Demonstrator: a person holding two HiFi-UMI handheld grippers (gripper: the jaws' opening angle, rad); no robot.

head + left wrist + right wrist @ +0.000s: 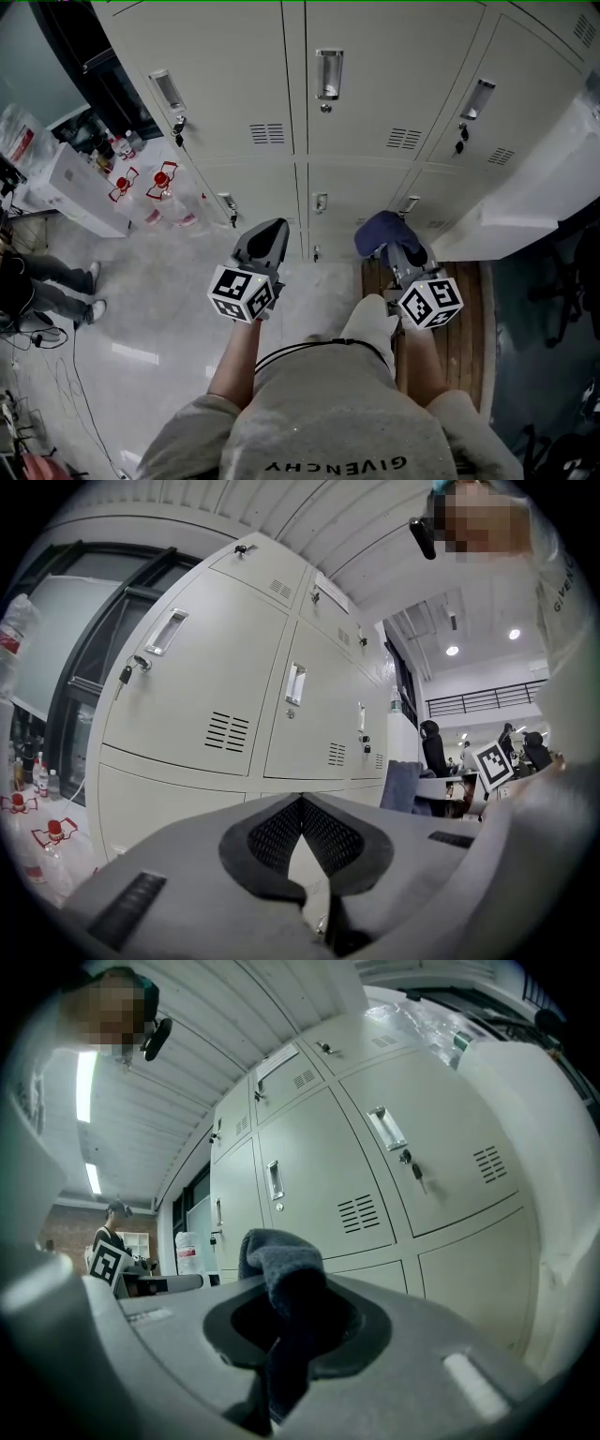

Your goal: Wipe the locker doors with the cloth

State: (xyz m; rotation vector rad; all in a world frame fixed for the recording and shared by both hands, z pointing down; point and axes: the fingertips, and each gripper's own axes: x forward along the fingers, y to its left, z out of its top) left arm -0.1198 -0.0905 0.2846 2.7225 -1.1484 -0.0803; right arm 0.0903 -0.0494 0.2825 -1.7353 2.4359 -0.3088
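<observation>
Pale grey locker doors [361,112] with recessed handles and vent slots fill the wall ahead, also in the left gripper view [202,696] and the right gripper view [328,1180]. My right gripper [396,251] is shut on a dark blue cloth [384,231], which bunches between the jaws [281,1269] a short way in front of the lower doors. My left gripper [270,234] is shut with nothing in it [300,803], its tips meeting, held short of the lockers at the same height.
Water bottles [161,183] and a white box [70,183] sit on the floor at left. A seated person's legs [56,286] are at far left. A white counter [534,202] juts out at right, above a wooden pallet [469,319].
</observation>
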